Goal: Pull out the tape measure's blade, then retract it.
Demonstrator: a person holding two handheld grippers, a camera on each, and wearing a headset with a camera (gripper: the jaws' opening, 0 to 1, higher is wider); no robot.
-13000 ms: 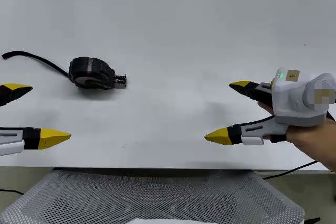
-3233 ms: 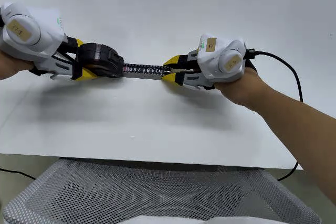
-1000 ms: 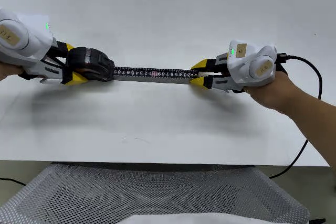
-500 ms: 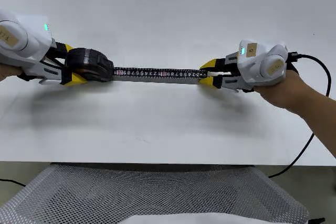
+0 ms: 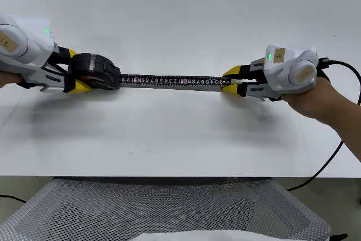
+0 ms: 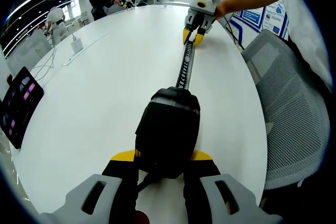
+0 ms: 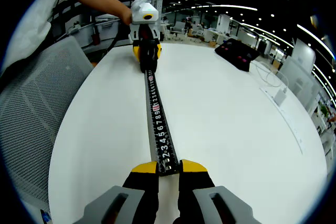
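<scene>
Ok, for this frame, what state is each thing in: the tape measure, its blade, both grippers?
tape measure case: clamped between the left gripper's jaws, blade mouth facing the right gripper.
blade: pulled out, stretched straight from case to right gripper, numbered face up.
left gripper: shut on the tape measure case.
right gripper: shut on the blade's free end.

The tape measure (image 5: 95,71), earlier lying loose ahead of both spread tongs, is now clamped in the left tongs (image 5: 78,71). The right tongs (image 5: 230,80) have closed on the tip of the blade (image 5: 175,80) and drawn farther from the left tongs, so the blade stretched between the two has grown much longer.
</scene>
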